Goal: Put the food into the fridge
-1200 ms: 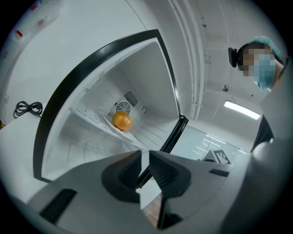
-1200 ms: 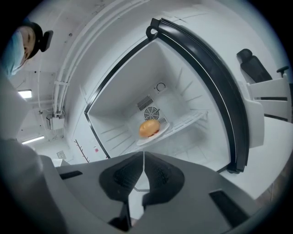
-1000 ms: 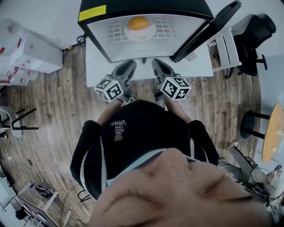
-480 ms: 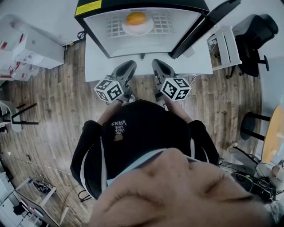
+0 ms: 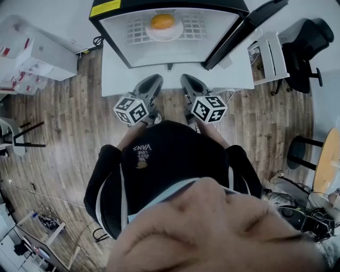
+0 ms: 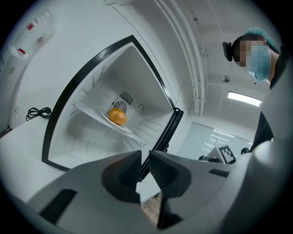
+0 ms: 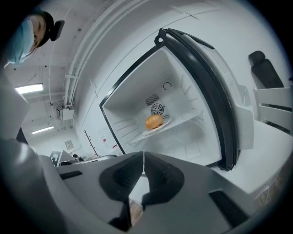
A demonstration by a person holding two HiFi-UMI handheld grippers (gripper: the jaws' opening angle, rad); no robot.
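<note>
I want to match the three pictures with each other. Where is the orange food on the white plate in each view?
Head view: the orange food is at the top centre, inside the fridge.
Left gripper view: orange food left of centre, in the middle height.
Right gripper view: orange food near the centre.
Shared landmark: the open black fridge door, right of the food in every view.

text: "VANS" — on black garment (image 5: 142, 150) | yellow label (image 5: 105, 8) on fridge (image 5: 186, 4) — unreadable
</note>
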